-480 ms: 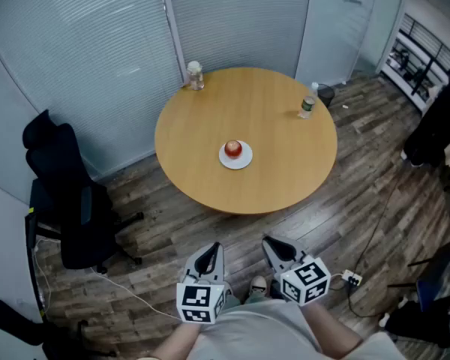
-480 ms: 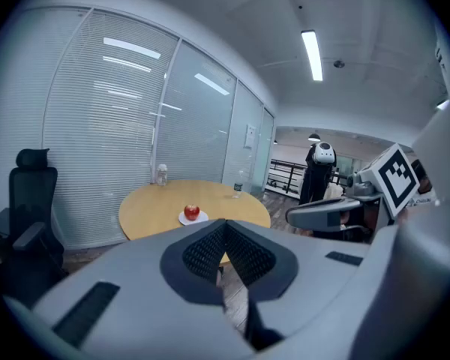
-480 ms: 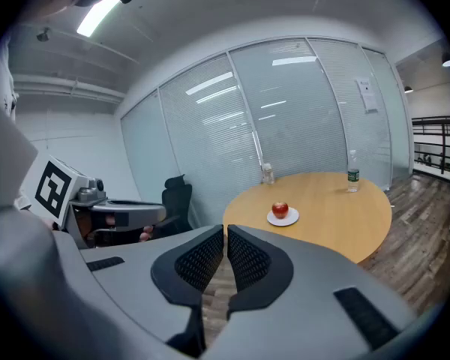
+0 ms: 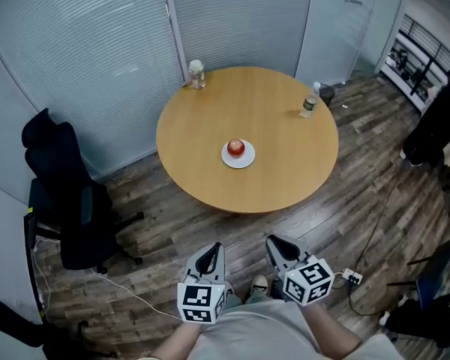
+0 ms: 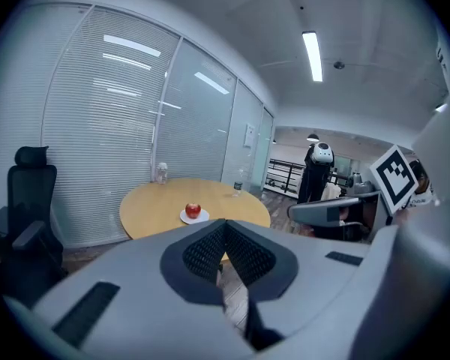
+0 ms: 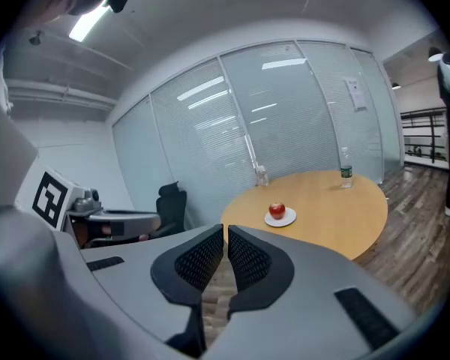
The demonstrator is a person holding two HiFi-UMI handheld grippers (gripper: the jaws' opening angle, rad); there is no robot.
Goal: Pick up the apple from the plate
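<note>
A red apple (image 4: 236,147) sits on a small white plate (image 4: 238,157) near the middle of a round wooden table (image 4: 285,163). The apple (image 5: 193,210) also shows small and far off in the left gripper view, and as the apple (image 6: 277,210) on its plate (image 6: 282,218) in the right gripper view. Both grippers hang low near the person's body, well short of the table. My left gripper (image 4: 208,255) is shut with nothing in it. My right gripper (image 4: 279,247) is shut too, its pads (image 6: 211,257) together and empty.
A glass jar (image 4: 196,74) stands at the table's far edge, a water bottle (image 4: 308,105) at its right edge. A black office chair (image 4: 64,201) stands left of the table. Glass walls with blinds lie behind. A cable (image 4: 127,291) runs over the wooden floor.
The view has shifted very slightly; the grippers and the apple stay where they were.
</note>
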